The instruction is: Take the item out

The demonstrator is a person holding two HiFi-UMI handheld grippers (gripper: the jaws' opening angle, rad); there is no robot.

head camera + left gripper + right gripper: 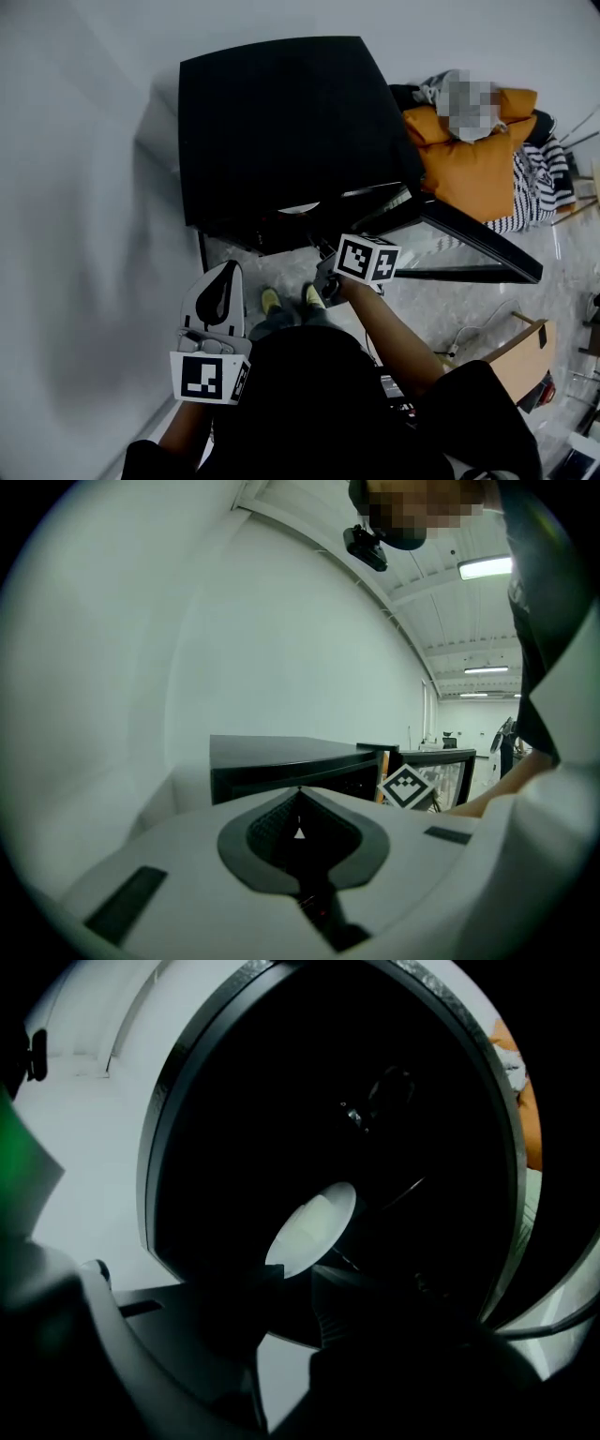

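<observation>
A black box-shaped appliance [281, 122] stands with its front door [469, 239] swung open to the right. Inside its dark cavity lies a white plate [314, 1227]; in the head view only a pale sliver [300, 208] of it shows. My right gripper [298, 1279] reaches into the cavity, jaws a little apart, tips at the plate's near rim. It is too dark to tell whether they touch it. From above only its marker cube [367, 259] shows. My left gripper [228, 270] hangs back at the left, shut and empty, pointed at the appliance [281, 757].
A white wall [75, 187] runs close along the left. A person in an orange jacket [469, 159] sits behind the open door. A brown box [525, 352] and cables lie on the floor at the right. My feet [291, 300] are just below the appliance.
</observation>
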